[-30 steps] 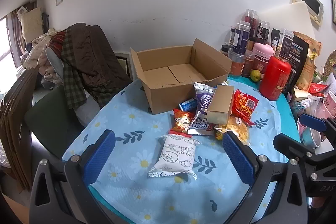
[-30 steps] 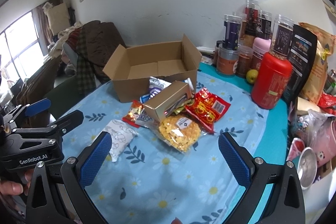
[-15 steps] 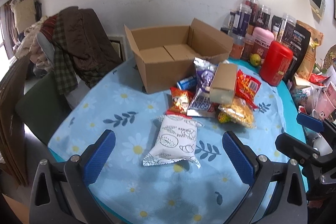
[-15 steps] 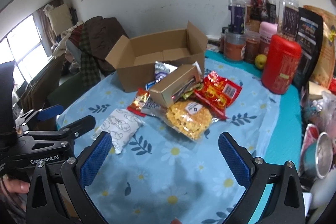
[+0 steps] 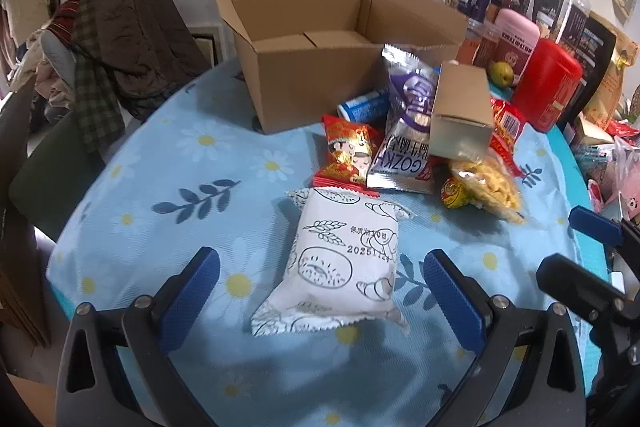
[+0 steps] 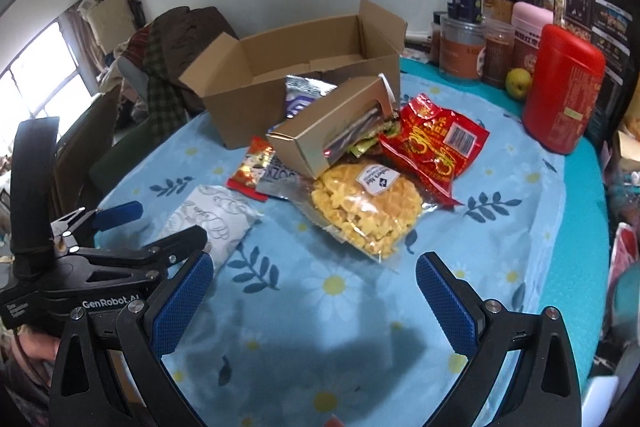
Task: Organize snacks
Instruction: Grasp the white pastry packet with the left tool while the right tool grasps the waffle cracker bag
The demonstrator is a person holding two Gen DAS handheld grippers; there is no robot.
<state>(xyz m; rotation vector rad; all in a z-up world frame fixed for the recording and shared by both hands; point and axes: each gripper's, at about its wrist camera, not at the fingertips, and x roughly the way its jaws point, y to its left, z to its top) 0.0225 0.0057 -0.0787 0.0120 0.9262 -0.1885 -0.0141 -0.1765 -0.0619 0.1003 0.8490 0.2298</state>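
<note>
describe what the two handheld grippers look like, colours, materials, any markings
Both the left gripper and the right gripper have black, matte frames with silver screws and triangular cut-outs. Their fingers carry blue, dimpled pads. Seen from the right wrist, the left gripper's side reads "GenRobot.AI" in white.

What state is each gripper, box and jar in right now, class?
left gripper: open, white packet between its fingers, untouched
right gripper: open, holding nothing
cardboard box: flaps open, empty
small carton: lying on its side
red canister: upright, closed
</note>
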